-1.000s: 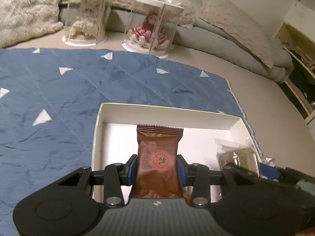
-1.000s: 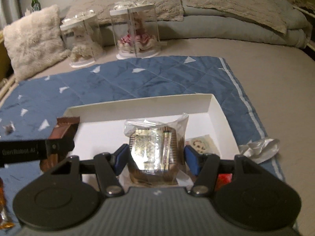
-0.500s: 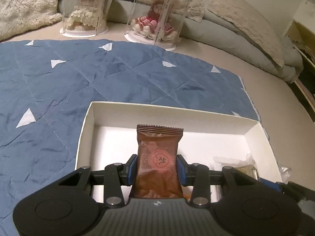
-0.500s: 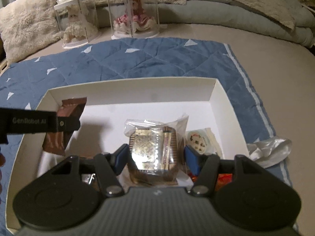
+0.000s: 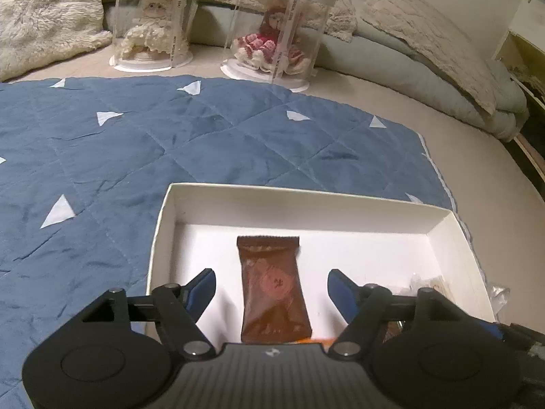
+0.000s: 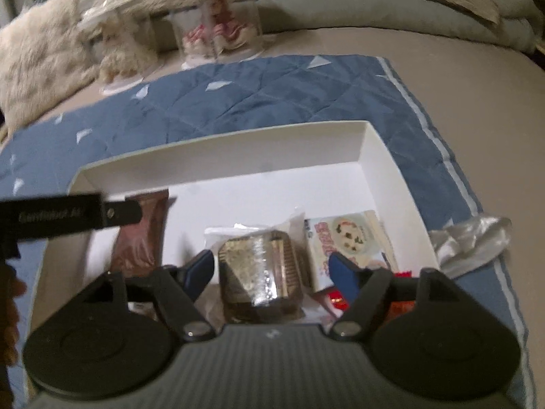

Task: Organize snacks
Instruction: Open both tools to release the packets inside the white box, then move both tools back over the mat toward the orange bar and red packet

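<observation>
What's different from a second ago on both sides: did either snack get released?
Both were released. The left hand-held gripper opened and dropped the brown packet into the white box. The right hand-held gripper opened too, leaving the clear-wrapped snack inside. The box and blue quilt stayed put.

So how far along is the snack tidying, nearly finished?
Partly done. The brown packet and the clear-wrapped snack both lie in the white box, each between an open gripper's fingers, left gripper and right gripper. Nothing is held. A crumpled wrapper lies outside the box.
</observation>
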{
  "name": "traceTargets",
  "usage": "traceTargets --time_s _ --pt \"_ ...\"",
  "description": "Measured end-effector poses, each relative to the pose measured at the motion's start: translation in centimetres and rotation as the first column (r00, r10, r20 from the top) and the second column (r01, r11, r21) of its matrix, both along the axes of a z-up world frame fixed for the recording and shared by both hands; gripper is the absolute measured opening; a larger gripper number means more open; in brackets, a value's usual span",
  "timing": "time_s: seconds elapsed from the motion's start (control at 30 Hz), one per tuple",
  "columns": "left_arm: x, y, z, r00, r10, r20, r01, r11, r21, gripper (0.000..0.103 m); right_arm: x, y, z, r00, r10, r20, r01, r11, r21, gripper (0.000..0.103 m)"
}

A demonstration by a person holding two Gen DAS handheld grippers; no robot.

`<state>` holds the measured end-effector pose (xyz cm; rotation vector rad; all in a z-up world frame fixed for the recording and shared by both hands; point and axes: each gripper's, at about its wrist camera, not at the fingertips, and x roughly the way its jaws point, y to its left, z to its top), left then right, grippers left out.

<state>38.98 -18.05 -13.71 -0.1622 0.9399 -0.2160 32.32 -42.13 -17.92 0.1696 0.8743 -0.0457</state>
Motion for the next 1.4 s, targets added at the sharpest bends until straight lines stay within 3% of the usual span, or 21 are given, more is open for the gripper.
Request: traceTargets --time_s 0.23,0.47,0.63,0.83,1.13,1.4 --pt "-1.8 0.6 1.5 1.000 -0.024 0.005 0.024 1.000 0.013 0.077 -1.7 -1.0 1.1 0.999 -0.043 0.007 0.042 0.998 0.046 0.083" --pt "-3.7 0.9 2.9 0.998 -0.059 0.014 0.059 0.998 0.039 0.082 -3.5 -1.2 2.3 0.997 -0.064 0.037 0.063 0.998 0.022 0.090" --pt "-4.8 1.4 3.8 0.998 -0.058 0.030 0.057 0.997 0.044 0.095 -4.6 -1.6 3.3 0.995 -0.088 0.054 0.087 0.996 0.027 0.097" --pt "-6.1 1.8 4.6 0.996 -0.086 0.040 0.082 0.993 0.087 0.103 -6.1 -1.6 4.6 0.989 -0.113 0.094 0.115 0.993 -0.012 0.103" --pt "-7.4 3.3 5.5 0.995 -0.079 0.053 0.075 0.994 0.083 0.103 -7.4 -0.5 5.6 0.987 -0.111 0.116 0.118 0.991 -0.055 0.103" --pt "-7.9 8.1 6.6 0.998 -0.008 0.067 0.003 0.997 0.083 0.103 -7.4 2.4 6.0 0.991 -0.041 0.126 0.050 0.997 -0.067 0.103"
